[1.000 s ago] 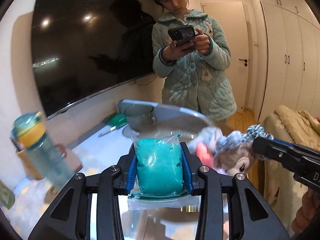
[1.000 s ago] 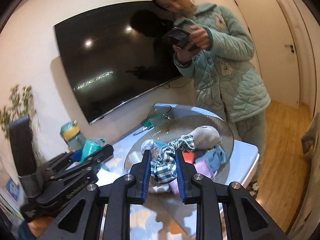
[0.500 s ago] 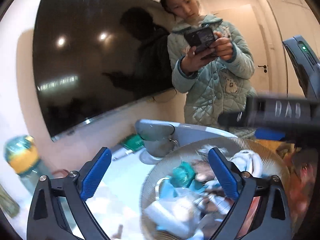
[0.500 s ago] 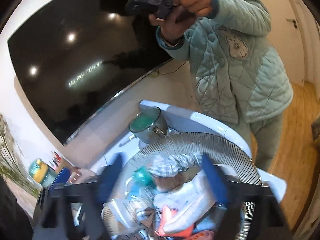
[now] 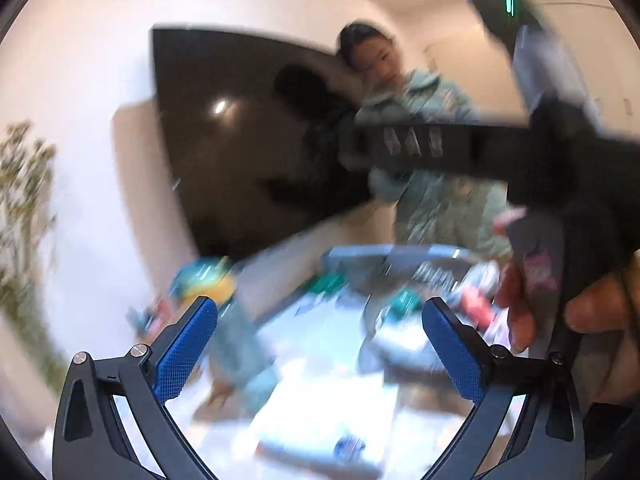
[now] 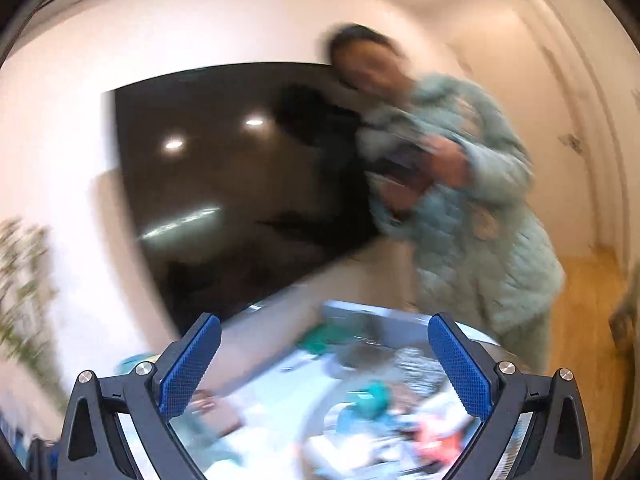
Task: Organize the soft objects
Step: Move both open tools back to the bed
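The frames are motion-blurred. My left gripper has its jaws opening wide, with nothing between the blue pads. My right gripper is also opening, with nothing between its jaws. Beyond and below both stands a ribbed glass bowl holding a heap of soft things, among them a teal bag and something red. In the left wrist view the bowl lies at the right. The right gripper's black body crosses above it, held by a hand.
A person in a quilted light-green jacket stands behind the pale blue table, holding a phone. A dark TV hangs on the wall. A bottle with a yellow lid stands at the table's left, and a plant further left.
The left gripper let go of the teal bag and the right one let go of the checked scrunchie; both now lie in the bowl. Both grippers opened wide and drew back from the bowl.
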Demonstrator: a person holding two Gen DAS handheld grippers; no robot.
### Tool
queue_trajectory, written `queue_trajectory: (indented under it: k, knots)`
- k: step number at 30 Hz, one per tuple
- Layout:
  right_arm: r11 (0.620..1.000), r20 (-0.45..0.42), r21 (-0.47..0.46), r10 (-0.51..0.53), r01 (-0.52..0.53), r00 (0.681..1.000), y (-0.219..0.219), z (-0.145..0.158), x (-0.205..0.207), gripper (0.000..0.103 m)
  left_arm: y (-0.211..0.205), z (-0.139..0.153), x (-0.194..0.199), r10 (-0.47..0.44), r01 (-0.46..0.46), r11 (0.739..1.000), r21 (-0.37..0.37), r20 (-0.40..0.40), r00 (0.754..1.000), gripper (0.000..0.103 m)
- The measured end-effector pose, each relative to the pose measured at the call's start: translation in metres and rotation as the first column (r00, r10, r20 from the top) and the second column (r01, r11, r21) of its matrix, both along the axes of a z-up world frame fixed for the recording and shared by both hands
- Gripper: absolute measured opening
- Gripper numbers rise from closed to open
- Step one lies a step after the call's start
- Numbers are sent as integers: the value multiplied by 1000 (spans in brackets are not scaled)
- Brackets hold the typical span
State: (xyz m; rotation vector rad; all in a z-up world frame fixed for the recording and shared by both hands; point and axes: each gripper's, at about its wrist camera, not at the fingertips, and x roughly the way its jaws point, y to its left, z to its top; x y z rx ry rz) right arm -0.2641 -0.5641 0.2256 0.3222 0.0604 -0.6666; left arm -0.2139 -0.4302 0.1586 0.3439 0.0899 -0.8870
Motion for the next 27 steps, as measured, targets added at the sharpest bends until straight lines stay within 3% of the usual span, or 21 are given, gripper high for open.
queue_trajectory:
  k: [4, 7, 11, 15, 16, 18, 19, 21, 23, 24, 25, 26, 27]
  knots:
    - [979, -78, -75, 183, -189, 980, 58, 10, 36, 103, 34, -1, 15, 129, -125, 991, 41, -115, 985, 102]
    - [960, -109, -84, 256, -265, 960, 84, 2, 58, 103, 63, -6, 24, 193, -188, 981, 56, -115, 974, 102]
    - [922, -138, -38, 376, -384, 916, 119, -17, 89, 103, 95, -19, 39, 292, -280, 953, 118, -97, 951, 102]
    - [885, -226, 37, 460, -464, 859, 148, -57, 128, 103, 141, -53, 61, 390, -349, 911, 221, -183, 902, 102]
    - [869, -270, 68, 489, -490, 830, 157, -71, 142, 103, 155, -67, 69, 435, -379, 887, 264, -203, 877, 102]
    - [824, -375, 147, 559, -548, 740, 181, -102, 176, 103, 186, -95, 85, 524, -432, 832, 348, -242, 816, 102]
    - [810, -408, 177, 578, -559, 707, 188, -113, 186, 103, 206, -110, 94, 569, -455, 802, 388, -265, 778, 102]
    - [754, -480, 280, 646, -595, 593, 208, -146, 212, 103, 246, -138, 114, 662, -502, 732, 460, -309, 683, 102]
    - [714, -517, 346, 687, -609, 511, 225, -172, 233, 103, 278, -156, 137, 713, -519, 691, 503, -360, 601, 103]
    - [703, -537, 363, 694, -611, 479, 235, -184, 244, 103, 293, -158, 146, 676, -501, 735, 457, -437, 593, 103]
    - [696, -549, 373, 699, -614, 459, 241, -191, 249, 103, 308, -161, 159, 657, -497, 754, 430, -505, 560, 103]
    - [680, -563, 391, 710, -621, 423, 252, -200, 260, 103, 320, -165, 173, 657, -509, 752, 420, -540, 526, 103]
    - [662, -573, 409, 722, -628, 388, 261, -206, 269, 103, 329, -167, 183, 650, -519, 755, 400, -558, 516, 103]
